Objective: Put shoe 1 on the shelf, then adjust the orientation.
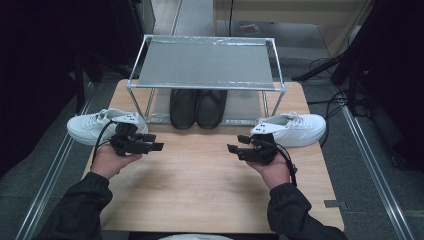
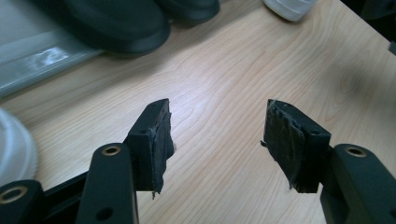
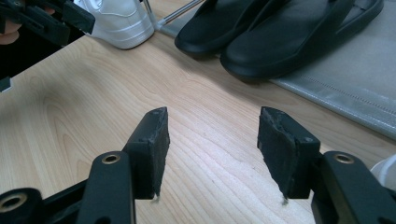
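Left gripper (image 1: 156,142): jaws apart, nothing between them; held over the wooden table (image 1: 200,175), just beside the left white sneaker (image 1: 95,125)
Right gripper (image 1: 236,144): jaws apart, empty; just beside the right white sneaker (image 1: 300,127)
Black shoes (image 1: 197,107): paired on the lower shelf of the metal rack (image 1: 205,62), between the sneakers

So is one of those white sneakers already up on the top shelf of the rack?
No, the top shelf is bare; both white sneakers sit on the table beside the rack.

rack: metal shelf (image 1: 206,62) | floor: grey carpet (image 1: 365,165) | cables (image 1: 325,64)
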### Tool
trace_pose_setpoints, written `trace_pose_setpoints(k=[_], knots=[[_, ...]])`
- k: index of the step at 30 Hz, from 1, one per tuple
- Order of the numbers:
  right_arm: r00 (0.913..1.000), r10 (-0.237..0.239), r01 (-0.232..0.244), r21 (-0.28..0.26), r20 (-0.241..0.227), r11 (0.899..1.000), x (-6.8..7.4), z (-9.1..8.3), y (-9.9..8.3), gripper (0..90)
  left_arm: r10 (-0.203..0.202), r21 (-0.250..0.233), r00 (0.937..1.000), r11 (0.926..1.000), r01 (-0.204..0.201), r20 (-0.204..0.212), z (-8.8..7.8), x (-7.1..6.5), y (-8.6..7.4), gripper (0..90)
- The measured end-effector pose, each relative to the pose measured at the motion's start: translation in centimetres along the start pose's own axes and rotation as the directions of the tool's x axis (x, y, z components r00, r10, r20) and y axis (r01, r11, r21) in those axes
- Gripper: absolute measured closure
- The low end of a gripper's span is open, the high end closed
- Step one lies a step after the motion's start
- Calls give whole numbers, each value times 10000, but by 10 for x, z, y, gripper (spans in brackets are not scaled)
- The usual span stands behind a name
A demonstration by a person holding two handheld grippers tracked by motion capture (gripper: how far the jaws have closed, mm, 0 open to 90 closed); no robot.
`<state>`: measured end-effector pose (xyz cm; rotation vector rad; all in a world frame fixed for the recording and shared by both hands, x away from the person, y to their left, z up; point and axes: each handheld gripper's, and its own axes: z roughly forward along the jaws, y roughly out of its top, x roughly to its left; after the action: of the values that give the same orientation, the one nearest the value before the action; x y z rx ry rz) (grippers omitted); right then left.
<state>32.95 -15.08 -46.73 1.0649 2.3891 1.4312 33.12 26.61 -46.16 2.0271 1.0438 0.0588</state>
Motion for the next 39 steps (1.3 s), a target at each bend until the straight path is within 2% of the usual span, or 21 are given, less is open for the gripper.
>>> trace_pose_setpoints(k=[5,10,14,23,24,29,34,37,39], knots=[[10000,55,-55,111,16,9999,0,0,0,449,-167,97,9997,9998,169,-168,-5,10,-1,431],[10000,93,-93,125,5,9999,1,1,-1,451,-421,7,9991,9991,421,-93,-10,19,1,446],[10000,67,-67,248,-5,9997,1,2,-2,452,-380,9,9990,9993,381,-246,-14,27,2,460],[9999,115,-111,515,-64,9986,3,5,-5,451,-786,-216,9950,9968,774,-608,-26,48,3,513],[9999,110,-107,530,-64,9985,3,5,-5,451,-877,-187,9941,9961,866,-641,-27,50,4,514],[9999,95,-90,547,-80,9985,3,5,-6,451,-844,-356,9938,9960,820,-721,-37,53,7,513],[9999,159,-157,529,-37,9985,3,4,-7,452,-1086,-438,9891,9935,1047,-993,-45,62,10,517],[9999,121,-121,528,-5,9985,3,3,-8,451,-1212,-721,9872,9909,1141,-1034,-49,69,11,514],[9999,137,-138,572,21,9983,3,2,-9,451,-1416,-758,9831,9882,1334,-1158,-49,75,10,512]])
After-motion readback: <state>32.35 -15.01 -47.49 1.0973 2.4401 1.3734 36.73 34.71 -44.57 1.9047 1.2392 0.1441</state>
